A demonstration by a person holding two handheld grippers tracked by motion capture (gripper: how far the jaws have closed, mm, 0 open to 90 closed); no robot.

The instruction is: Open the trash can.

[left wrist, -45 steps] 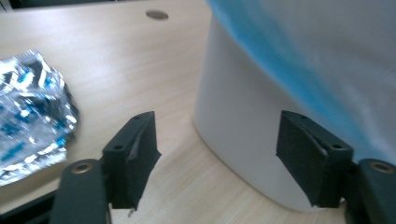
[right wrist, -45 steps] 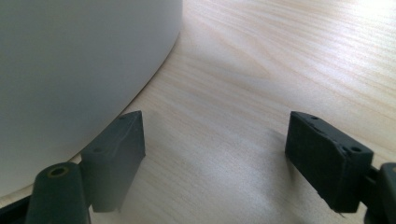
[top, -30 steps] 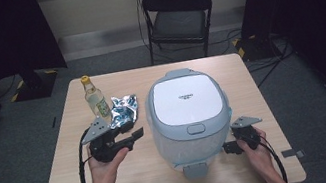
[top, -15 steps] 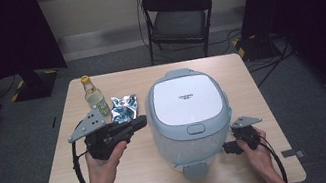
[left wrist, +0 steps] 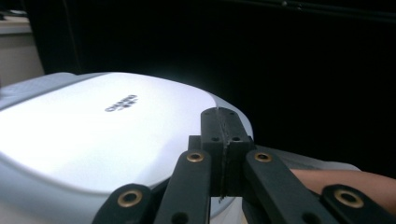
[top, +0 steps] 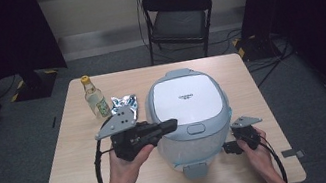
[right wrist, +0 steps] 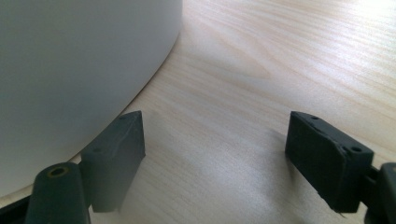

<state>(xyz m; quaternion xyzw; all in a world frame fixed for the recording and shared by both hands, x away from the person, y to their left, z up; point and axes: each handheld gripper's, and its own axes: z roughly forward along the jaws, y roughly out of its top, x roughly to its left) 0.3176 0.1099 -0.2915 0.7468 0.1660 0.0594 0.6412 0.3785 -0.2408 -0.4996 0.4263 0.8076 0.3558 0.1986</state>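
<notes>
Left tongs (top: 169, 125), jaws pressed shut on nothing, have swung from the pouch (top: 124, 104) over to the cooker (top: 186, 98) mid-tabletop (top: 75, 152), likely for its lid button. Right tongs (top: 228, 148) rest wide open, empty, beside its base.

Colours and patterns recorded at the table.

The rice cooker (top: 189, 112) was pale grey-blue with a white lid panel bearing small dark lettering, and a grey latch tab at its 6 o'clock edge. The table (top: 79, 172) was light wood with a fine straight grain. The left gripper (top: 169, 125) was black with brass-coloured rivets along its links and carried a grey plate; the right gripper (top: 227, 148) was black likewise, also with a grey plate. At 10 o'clock from the cooker, the bottle (top: 95, 98) was clear with a yellow cap and a pale label, and the pouch (top: 124, 105) was crinkled silver foil. At 12 o'clock, the folding chair (top: 177, 15) was black. The floor (top: 17, 142) was dark grey carpet.
</notes>
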